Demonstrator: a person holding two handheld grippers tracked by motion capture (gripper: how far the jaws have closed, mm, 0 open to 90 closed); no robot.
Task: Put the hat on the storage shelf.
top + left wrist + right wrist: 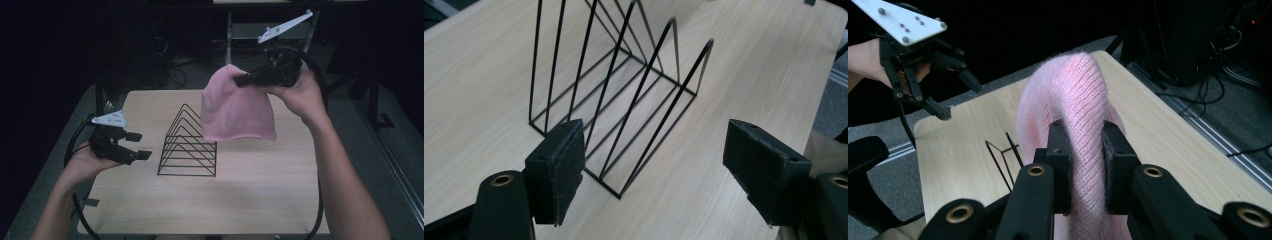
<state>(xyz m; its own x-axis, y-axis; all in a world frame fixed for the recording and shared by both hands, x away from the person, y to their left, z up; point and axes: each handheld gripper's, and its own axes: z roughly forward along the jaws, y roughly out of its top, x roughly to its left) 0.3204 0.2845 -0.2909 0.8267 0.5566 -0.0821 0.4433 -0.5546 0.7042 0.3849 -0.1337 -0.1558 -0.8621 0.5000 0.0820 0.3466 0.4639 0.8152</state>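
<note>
I've got the right gripper (1080, 170) pinching the pink beanie (235, 107) between its jaws — left gripper (136, 146) spread, wire rack (624, 95) ahead

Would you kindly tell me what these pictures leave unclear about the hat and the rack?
- High view: the hat covers the far right corner of the rack.
- High view: the hat's top, pinched in the right gripper, is hidden by the jaws.
- Right gripper view: the hat's lower edge is cut off at the bottom.
- Left gripper view: the rack's tops run off the upper edge; the left gripper is open.

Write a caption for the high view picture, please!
Right tool lifts a pink knit hat above the black wire rack while the open left tool waits nearby.
</note>
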